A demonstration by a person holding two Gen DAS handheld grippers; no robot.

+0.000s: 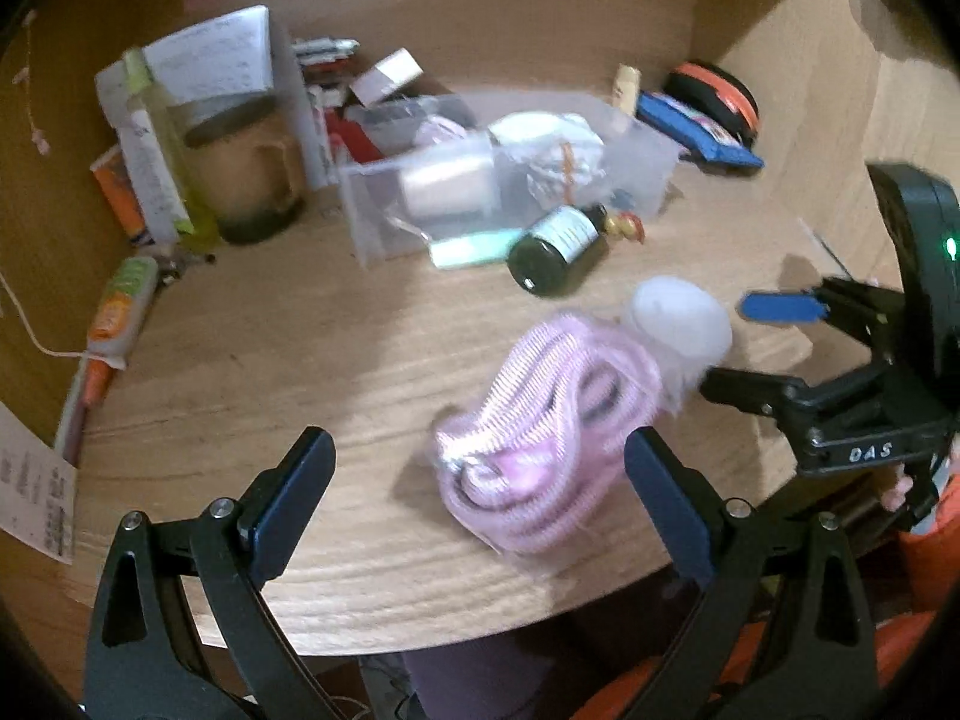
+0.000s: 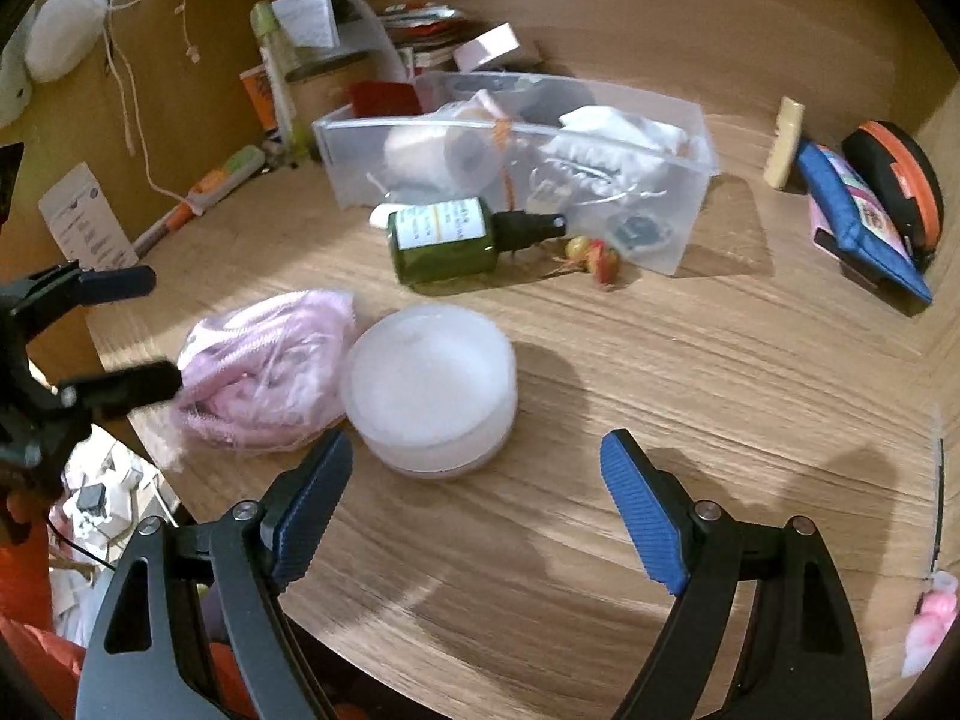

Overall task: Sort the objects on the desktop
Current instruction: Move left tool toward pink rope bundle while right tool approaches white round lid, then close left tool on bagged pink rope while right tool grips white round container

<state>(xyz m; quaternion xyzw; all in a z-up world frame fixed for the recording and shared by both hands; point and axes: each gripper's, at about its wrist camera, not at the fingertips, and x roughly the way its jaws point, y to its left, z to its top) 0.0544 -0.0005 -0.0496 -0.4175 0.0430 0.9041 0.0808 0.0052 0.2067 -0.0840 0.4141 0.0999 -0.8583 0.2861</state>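
A clear bag of pink coiled cord [image 1: 534, 432] lies on the wooden desk, touching a round frosted white jar [image 1: 681, 315]. My left gripper [image 1: 480, 480] is open, its jaws on either side of the near end of the bag. My right gripper [image 2: 477, 474] is open and empty, just short of the jar [image 2: 429, 387], with the bag [image 2: 267, 372] to its left. A green spray bottle [image 2: 447, 237] lies on its side in front of a clear plastic bin [image 2: 690, 222] holding tape rolls and bagged items. The right gripper also shows in the left wrist view [image 1: 738, 342].
A mug [image 1: 249, 171], tubes and papers crowd the back left. A blue pouch [image 2: 864, 222] and an orange-rimmed black case [image 2: 900, 180] lie at the back right. Small red and yellow fruit-like trinkets [image 2: 594, 255] sit by the bin. The desk's front edge is curved.
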